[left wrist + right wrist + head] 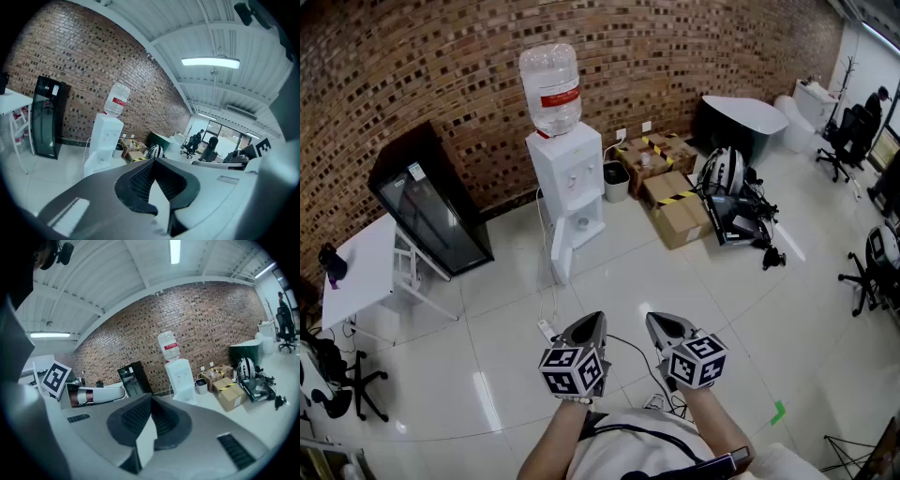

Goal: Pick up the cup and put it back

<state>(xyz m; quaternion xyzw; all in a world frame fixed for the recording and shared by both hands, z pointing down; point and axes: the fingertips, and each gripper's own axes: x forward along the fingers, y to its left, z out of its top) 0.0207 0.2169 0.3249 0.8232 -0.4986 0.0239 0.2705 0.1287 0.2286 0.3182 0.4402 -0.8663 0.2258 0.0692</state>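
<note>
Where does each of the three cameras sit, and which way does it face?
Head view: on the person's head, facing steeply down at the floor; forearms, left gripper and right gripper show.
Left gripper view: on that gripper, facing along its shut jaws toward the water dispenser.
Right gripper view: on that gripper, along its shut jaws; left gripper beside.
Shared: all show the water dispenser.

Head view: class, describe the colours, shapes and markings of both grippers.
The left gripper and right gripper are both pale grey tapering shells with black ribbed jaws. Each carries a cube of black-and-white square markers. The person wears a white top.
</note>
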